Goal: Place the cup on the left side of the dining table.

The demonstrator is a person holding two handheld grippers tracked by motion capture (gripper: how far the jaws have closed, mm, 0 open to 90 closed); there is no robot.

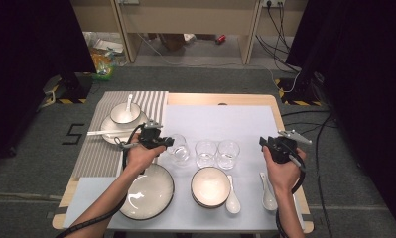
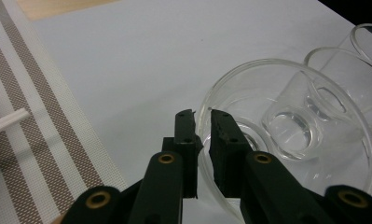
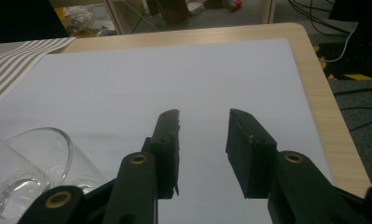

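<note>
The clear, round drinking glass that you are working on lies in the lower right of the left gripper view, and in the high view it stands just left of centre, leftmost in a row of three. Your left gripper has its two black jaws nearly together, pinched on the glass's near rim, one jaw outside the wall and one inside. In the high view that gripper sits right against the glass.

The two other clear glasses stand just to its right, on the pale blue mat. Below them are the large white plate, the white bowl and a white ceramic spoon.

Your right gripper holds nothing; its jaws stand well apart over bare mat. In the high view it is at the mat's right edge, well apart from the glasses.
</note>
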